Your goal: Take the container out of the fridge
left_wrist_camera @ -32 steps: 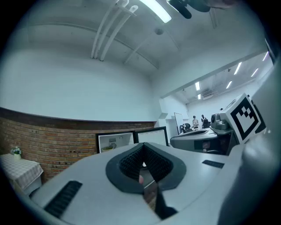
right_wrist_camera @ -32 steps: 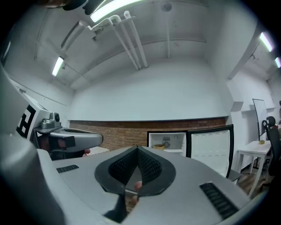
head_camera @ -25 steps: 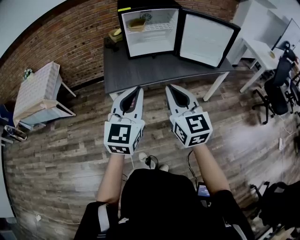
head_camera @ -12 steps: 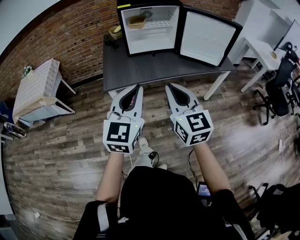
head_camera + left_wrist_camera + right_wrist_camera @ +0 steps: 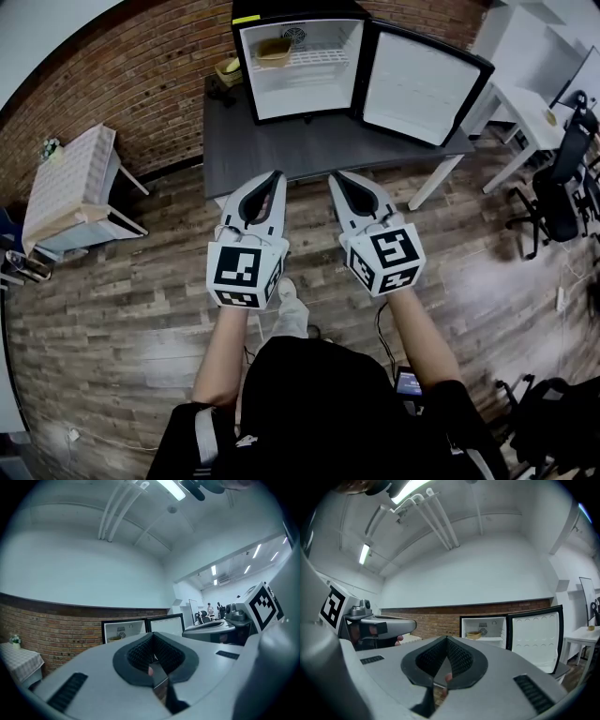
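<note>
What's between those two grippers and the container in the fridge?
Head view: a strip of wood floor, then bare grey table up to the open fridge holding the container.

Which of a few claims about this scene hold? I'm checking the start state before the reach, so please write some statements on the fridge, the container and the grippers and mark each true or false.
1. The fridge has its door swung open. True.
2. The container stands on the table in front of the fridge. False: it sits on the upper shelf inside the fridge, at the left.
3. The left gripper and the right gripper are both shut and empty. True.
4. The right gripper reaches inside the fridge. False: it is well short of the fridge, near the table's front edge.
</note>
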`<state>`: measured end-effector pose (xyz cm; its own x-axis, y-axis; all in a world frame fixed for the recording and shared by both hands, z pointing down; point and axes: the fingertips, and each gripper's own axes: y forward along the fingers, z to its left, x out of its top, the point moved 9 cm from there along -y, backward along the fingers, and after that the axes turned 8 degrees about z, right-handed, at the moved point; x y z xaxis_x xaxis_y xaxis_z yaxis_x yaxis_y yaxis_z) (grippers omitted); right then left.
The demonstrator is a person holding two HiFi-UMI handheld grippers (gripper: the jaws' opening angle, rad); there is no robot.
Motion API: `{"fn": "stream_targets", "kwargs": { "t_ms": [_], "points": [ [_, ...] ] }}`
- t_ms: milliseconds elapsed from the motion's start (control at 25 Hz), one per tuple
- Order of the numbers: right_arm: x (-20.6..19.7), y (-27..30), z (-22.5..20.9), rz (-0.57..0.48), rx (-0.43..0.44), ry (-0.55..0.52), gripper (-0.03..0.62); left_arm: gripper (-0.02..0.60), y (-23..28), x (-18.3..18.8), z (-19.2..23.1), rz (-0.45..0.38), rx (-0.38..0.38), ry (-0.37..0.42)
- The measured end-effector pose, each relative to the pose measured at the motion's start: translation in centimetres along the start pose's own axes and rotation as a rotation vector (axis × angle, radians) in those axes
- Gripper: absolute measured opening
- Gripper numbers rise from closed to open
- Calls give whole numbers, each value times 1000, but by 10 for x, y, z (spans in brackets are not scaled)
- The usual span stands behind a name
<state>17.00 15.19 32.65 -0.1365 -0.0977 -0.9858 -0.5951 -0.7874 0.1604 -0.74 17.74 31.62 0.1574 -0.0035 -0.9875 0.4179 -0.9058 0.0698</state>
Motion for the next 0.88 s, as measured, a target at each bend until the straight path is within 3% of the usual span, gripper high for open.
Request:
{"fn": "stream_targets", "kwargs": {
  "t_ms": [880],
  "points": [
    [30,198,-73,38,6,31,40,14,159,-8,141,36,-14,-30]
  ]
}}
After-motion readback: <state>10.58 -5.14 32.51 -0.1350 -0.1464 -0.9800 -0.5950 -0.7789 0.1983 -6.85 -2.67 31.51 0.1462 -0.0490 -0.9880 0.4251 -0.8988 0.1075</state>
